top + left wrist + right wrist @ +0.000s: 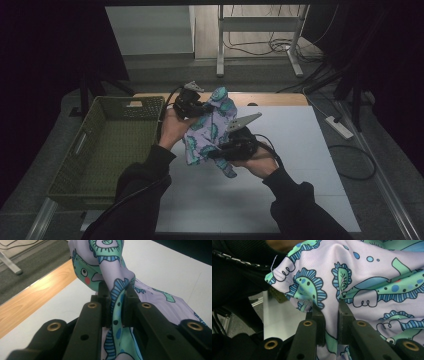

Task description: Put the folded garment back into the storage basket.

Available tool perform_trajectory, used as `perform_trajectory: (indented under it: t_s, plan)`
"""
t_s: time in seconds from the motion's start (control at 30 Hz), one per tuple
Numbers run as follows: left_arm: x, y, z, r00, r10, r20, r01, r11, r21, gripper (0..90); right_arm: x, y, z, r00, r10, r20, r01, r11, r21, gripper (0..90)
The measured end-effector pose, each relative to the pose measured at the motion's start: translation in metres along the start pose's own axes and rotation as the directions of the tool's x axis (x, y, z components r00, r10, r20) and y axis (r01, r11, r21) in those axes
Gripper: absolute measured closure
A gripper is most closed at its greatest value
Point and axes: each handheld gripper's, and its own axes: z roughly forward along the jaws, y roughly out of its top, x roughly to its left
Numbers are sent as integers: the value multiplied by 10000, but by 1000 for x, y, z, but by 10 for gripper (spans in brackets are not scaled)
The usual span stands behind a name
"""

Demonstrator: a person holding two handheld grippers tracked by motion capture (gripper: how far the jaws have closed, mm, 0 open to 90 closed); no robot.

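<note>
1. A lilac cloth (210,131) printed with green and blue dinosaurs is seen near the centre of the high view, held up off the white table top (300,165) between the two grippers.
2. Its upper end is bunched just right of the left gripper (196,106), above the centre of the frame; its lower part hangs down to the right gripper (220,151), and a loose tail drops below that hand.
3. In the left gripper view the cloth (117,277) is gathered into a twisted rope that runs up the middle of the frame, and it is clamped between the two black jaws, which are drawn close together with only the fold of fabric between them.
4. In the right gripper view the cloth (362,277) is spread across the upper and right parts of the frame; a fold of it is pinched between the jaws, which are likewise closed on the fabric. A stitched hem is visible at the upper left of that spread.
5. Both grippers are held by a person in dark sleeves (145,185), whose forearms come in from the bottom of the high view.
6. A green woven basket (90,150) is set at the left of the high view, just beside the left hand (172,127).
7. A strip of wooden table edge (270,98) is seen beyond the white surface, and cables (280,47) lie on the floor at the top of the frame.
</note>
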Motion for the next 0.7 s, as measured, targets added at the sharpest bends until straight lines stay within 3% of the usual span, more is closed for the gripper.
perform_trajectory:
  t_s: [0.23,0.7]
  plan:
    - [18,-8,-26,9995,-310,-85,308,9993,-234,808,6,21,19,9994,-229,-258,228,9997,-29,797]
    - [53,-31,-87,9946,-807,-649,779,9960,-433,807,25,65,57,9943,-868,-615,863,9962,-97,797]
